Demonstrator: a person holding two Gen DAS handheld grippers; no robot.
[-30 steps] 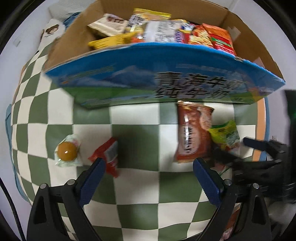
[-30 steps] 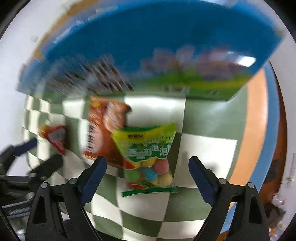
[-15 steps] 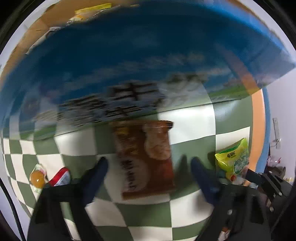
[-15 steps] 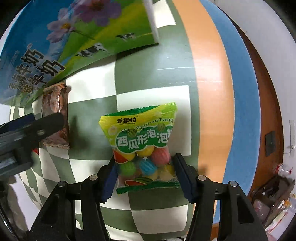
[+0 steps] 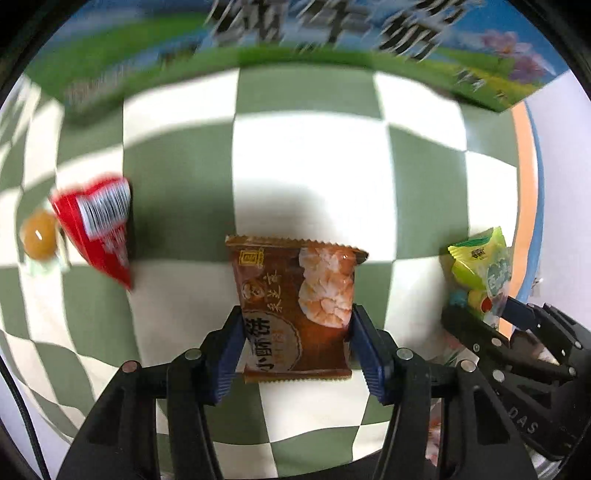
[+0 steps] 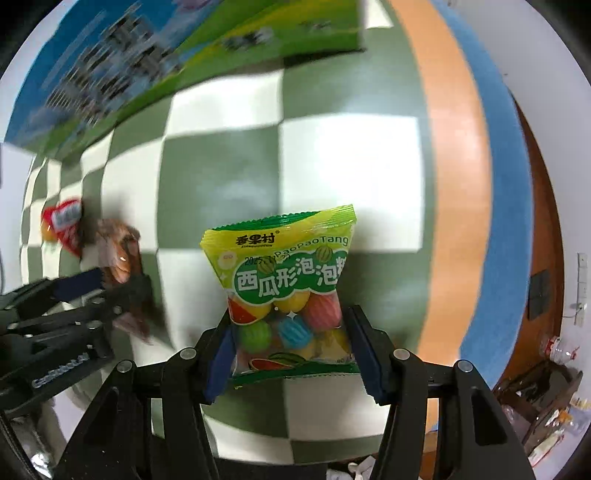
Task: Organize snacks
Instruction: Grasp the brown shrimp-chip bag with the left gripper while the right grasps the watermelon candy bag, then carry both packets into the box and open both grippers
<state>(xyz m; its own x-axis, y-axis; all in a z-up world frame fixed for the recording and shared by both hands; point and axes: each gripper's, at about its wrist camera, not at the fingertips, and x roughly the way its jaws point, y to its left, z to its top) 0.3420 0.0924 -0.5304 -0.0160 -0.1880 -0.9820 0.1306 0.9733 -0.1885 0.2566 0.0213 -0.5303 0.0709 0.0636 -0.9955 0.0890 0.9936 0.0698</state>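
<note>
My left gripper (image 5: 295,350) is shut on a brown snack packet (image 5: 295,306), its blue pads pressing both side edges. My right gripper (image 6: 291,354) is shut on a green bag of watermelon-shaped bubble gum (image 6: 288,291). Both packets are over the green-and-white checkered cloth (image 5: 306,166). In the left wrist view the right gripper and its green bag (image 5: 480,269) show at the far right. In the right wrist view the left gripper with the brown packet (image 6: 118,254) shows at the left. The blue-and-green snack box (image 5: 295,33) stands behind.
A red packet (image 5: 99,229) and a wrapped orange sweet (image 5: 38,236) lie on the cloth at the left. The cloth's orange and blue border (image 6: 461,166) runs along the right edge, with a wooden floor and clutter (image 6: 546,398) beyond.
Both grippers came down onto their packets and closed: the left on the brown packet, the right on the green gum bag. The box now fills only the top of the views.
</note>
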